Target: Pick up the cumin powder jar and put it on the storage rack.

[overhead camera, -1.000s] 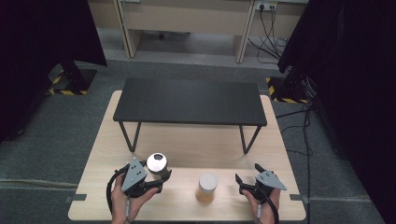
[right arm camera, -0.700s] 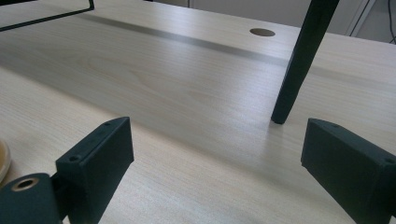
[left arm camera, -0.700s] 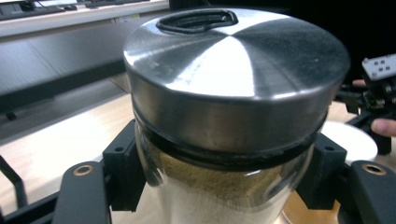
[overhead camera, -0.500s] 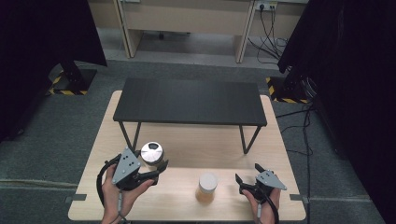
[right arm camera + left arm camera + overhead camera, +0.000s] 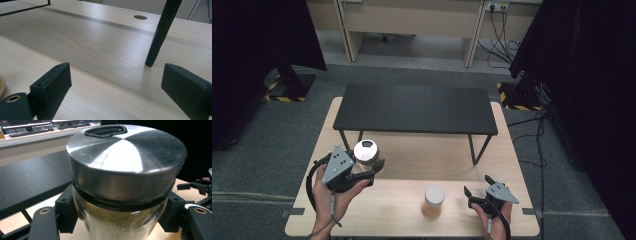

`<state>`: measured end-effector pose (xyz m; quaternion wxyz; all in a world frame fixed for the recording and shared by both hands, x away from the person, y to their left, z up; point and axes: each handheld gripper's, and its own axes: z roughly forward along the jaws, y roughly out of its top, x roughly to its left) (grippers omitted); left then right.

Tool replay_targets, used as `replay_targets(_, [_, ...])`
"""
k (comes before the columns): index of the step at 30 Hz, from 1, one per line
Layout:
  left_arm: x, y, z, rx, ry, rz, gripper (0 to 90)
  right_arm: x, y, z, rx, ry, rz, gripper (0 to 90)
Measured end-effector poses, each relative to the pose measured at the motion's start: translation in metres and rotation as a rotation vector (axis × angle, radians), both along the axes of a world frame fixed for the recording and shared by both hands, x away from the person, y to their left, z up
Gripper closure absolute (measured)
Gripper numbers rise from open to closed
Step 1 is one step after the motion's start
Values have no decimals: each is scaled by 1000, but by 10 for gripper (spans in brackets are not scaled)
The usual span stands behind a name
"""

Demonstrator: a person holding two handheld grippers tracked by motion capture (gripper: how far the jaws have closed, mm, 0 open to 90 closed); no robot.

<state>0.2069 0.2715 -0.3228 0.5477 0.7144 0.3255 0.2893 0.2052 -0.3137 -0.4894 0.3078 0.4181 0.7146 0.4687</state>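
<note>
High view: wooden table [image 5: 412,150], black shelf [image 5: 414,108] standing mid-table. Left gripper [image 5: 371,170] clamped on steel-lidded jar [image 5: 366,151] just below the lid, near the shelf's front-left leg. Right gripper [image 5: 477,186] spread wide, nothing between, beside second jar [image 5: 433,199].
</note>
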Motion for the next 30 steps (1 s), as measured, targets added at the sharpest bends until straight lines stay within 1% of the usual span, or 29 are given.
replay_targets(2, [5,4,4,-16,-1,5,305,0,0,0,-1,0,0,95])
replay_targets(3, [5,4,4,-16,-1,5,305,0,0,0,-2,-1,0,95])
replay_targets(6, [11,5,11,-4,-8,25,305,0,1,0,-5,-2,1,95])
replay_targets(8, [15,6,14,-2,-6,35,305,0,0,0,-3,-1,2,95])
replay_targets(9, [20,6,17,4,-3,48,305,0,0,0,-3,-1,2,95])
replay_targets(12, [23,7,19,4,1,55,305,0,0,0,-2,0,2,95])
replay_targets(17, [34,8,24,3,18,86,305,0,0,0,-1,-1,2,95])
replay_targets(22, [43,4,32,27,35,115,305,0,0,0,3,1,1,95])
replay_targets(23, [46,2,34,35,44,130,305,0,0,0,2,1,1,95])
replay_targets(24, [46,2,34,35,44,130,305,0,0,0,2,1,1,95])
replay_targets(25, [48,1,35,34,50,137,305,0,0,0,2,0,1,95])
replay_targets(26, [54,0,39,38,70,154,305,0,0,0,1,0,1,95])
replay_targets(27, [54,0,39,38,70,154,305,0,0,0,1,0,1,95])
replay_targets(30, [62,-1,44,45,87,169,305,0,0,0,-1,-2,2,95])
